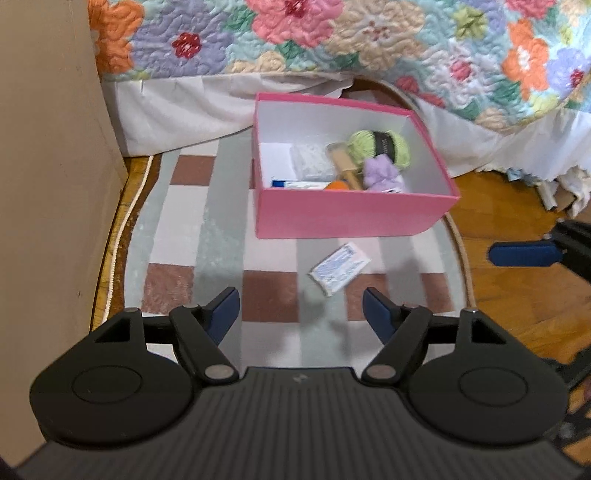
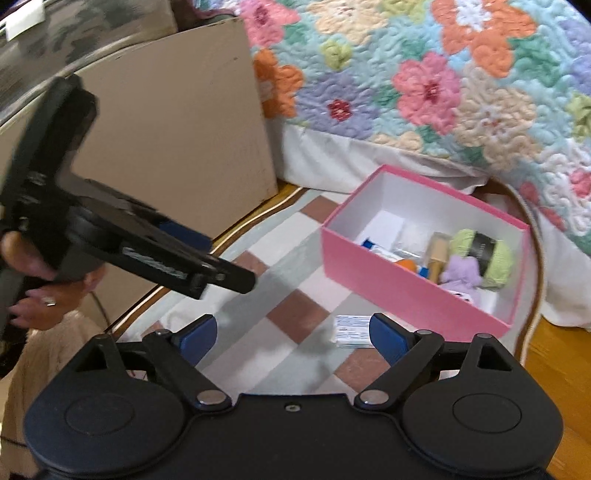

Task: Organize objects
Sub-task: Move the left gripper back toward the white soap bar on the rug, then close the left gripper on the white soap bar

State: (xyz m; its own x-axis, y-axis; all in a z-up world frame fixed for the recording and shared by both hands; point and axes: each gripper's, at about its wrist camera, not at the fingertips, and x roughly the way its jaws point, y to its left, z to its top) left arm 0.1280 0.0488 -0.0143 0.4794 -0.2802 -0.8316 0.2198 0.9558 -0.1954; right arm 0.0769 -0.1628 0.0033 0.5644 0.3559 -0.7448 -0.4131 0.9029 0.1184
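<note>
A pink box [image 1: 347, 216] [image 2: 399, 291] stands on a checked rug [image 1: 221, 221] [image 2: 295, 295]. In it lie a green yarn ball [image 1: 380, 146] [image 2: 487, 254], a purple soft toy [image 1: 382, 173] [image 2: 461, 275], a wooden brush [image 1: 345, 162], an orange thing and white packets. A white and blue packet [image 1: 340, 267] [image 2: 352, 330] lies on the rug in front of the box. My left gripper [image 1: 301, 314] is open and empty, just short of the packet. My right gripper [image 2: 293, 336] is open and empty, its right finger beside the packet.
A bed with a floral quilt [image 1: 332, 33] [image 2: 424, 85] and white skirt stands behind the box. A beige cabinet [image 1: 48, 184] [image 2: 177, 129] rises on the left. Wooden floor [image 1: 517, 295] lies right of the rug.
</note>
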